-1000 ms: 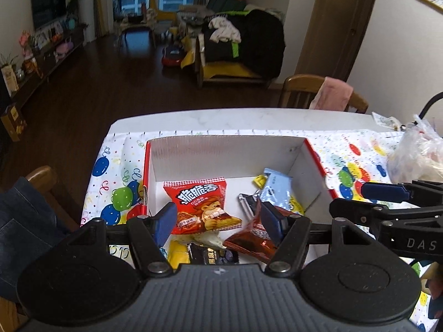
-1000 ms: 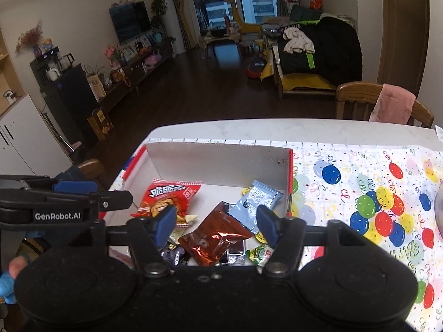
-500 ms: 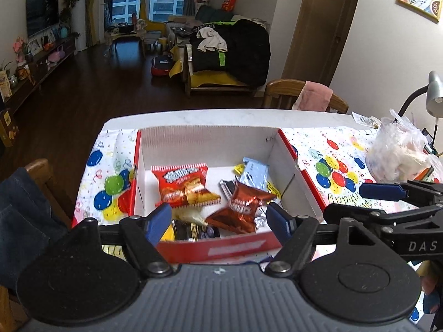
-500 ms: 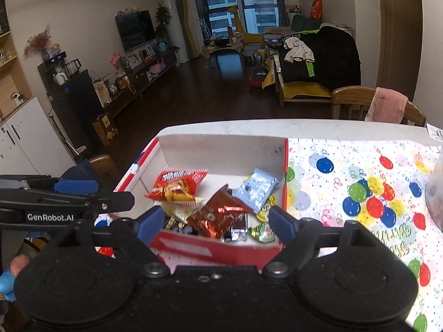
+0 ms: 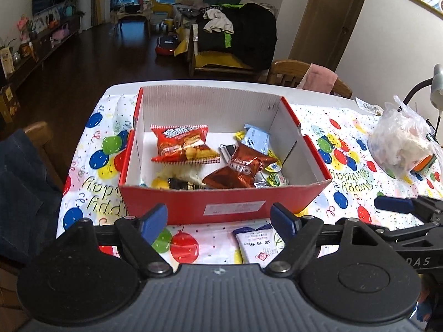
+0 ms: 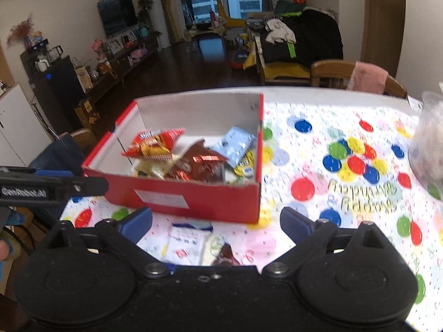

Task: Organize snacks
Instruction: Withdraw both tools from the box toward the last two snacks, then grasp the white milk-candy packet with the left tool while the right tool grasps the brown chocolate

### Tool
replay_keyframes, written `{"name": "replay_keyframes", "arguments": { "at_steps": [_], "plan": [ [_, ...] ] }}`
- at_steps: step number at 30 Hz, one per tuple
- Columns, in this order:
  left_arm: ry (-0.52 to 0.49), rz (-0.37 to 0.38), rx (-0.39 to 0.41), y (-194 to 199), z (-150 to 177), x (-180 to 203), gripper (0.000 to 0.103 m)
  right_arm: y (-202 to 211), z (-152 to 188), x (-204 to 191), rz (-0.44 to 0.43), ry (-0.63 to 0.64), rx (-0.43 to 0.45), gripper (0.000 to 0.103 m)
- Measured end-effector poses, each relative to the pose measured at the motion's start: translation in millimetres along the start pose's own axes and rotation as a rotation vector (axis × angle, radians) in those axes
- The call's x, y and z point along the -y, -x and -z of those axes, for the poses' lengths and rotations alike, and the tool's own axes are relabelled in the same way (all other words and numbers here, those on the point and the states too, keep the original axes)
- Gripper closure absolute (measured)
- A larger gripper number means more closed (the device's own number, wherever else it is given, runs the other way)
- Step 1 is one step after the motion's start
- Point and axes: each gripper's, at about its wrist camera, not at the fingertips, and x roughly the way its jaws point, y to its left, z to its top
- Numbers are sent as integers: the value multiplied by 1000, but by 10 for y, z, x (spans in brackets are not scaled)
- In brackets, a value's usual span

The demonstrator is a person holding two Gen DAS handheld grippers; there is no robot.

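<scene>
A red cardboard box [image 5: 221, 203] [image 6: 177, 196] stands on the balloon-print tablecloth and holds several snack packets, among them a red chip bag [image 5: 181, 145] [image 6: 153, 144], a brown foil packet [image 5: 241, 167] [image 6: 199, 161] and a light blue sachet [image 5: 256, 138] [image 6: 235, 145]. A white packet [image 5: 257, 244] [image 6: 188, 242] lies on the cloth in front of the box, with a small brown packet [image 6: 225, 254] beside it. My left gripper [image 5: 220, 221] is open and empty, above the cloth in front of the box. My right gripper [image 6: 216, 222] is open and empty, also in front of the box.
A clear plastic bag [image 5: 401, 145] with white contents sits on the table's right side, next to a lamp arm [image 5: 415, 91]. A wooden chair with a pink cloth [image 5: 307, 76] stands behind the table. Another chair with denim [image 5: 25, 160] is at the left.
Both grippers have pulled back from over the box toward the near table edge and opened wider. The box's front wall and the white packet on the cloth have come into view.
</scene>
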Motion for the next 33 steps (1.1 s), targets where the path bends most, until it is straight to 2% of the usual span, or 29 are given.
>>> {"name": "replay_keyframes", "arguments": {
  "at_steps": [4, 12, 16, 18, 26, 33],
  "plan": [
    [17, -10, -13, -55, 105, -6, 20, -121, 137, 52, 8, 6, -34, 2],
    [21, -30, -87, -275, 286, 25, 20, -500, 449, 75, 10, 108, -131, 3],
    [18, -31, -109, -353, 321, 49, 20, -632, 508, 84, -10, 130, -157, 7],
    [12, -29, -119, -388, 331, 73, 20, -688, 525, 79, -10, 148, -165, 11],
    [6, -20, -165, -579, 328, 143, 20, -884, 521, 114, -35, 178, -212, 38],
    [1, -2, -225, -804, 329, 229, 20, -912, 502, 120, -48, 200, -217, 56]
  ]
}}
